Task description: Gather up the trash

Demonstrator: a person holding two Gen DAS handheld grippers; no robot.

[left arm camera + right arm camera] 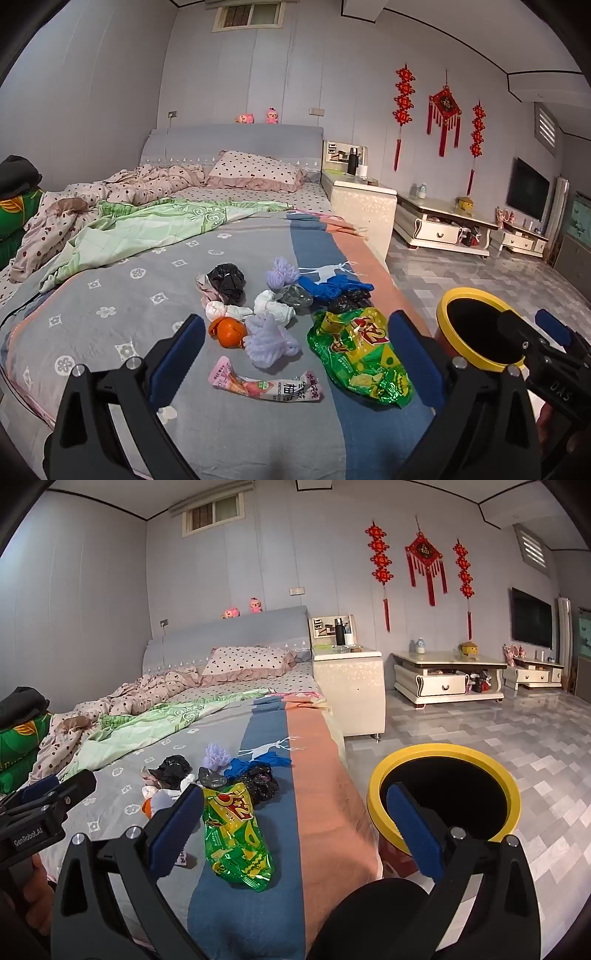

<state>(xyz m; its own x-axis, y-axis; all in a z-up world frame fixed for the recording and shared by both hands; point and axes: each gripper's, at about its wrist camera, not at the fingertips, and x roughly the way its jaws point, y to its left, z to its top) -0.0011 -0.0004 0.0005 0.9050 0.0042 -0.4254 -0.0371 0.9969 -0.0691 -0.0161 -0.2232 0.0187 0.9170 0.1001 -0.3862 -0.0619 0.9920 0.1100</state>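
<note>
A pile of trash lies on the bed's grey blanket (122, 314). It holds a green snack bag (358, 354), a pink wrapper (266, 384), orange peel (227, 332), purple foam netting (269, 343), white wads (273, 306), a black bag (227, 282) and a blue glove (332, 288). My left gripper (295, 319) hovers open just short of the pile, nothing between its fingers. My right gripper (295, 790) is open too, over the bed's edge, with the green snack bag (236, 834) by its left finger. A yellow-rimmed bin (443, 749) stands on the floor beside the bed.
Rumpled quilts (147, 221) and a pillow (255, 170) fill the far half of the bed. A white nightstand (347, 686) stands past the bin, with low cabinets (447, 679) and a TV (532, 618) along the wall. Grey tiled floor (517, 738) stretches to the right.
</note>
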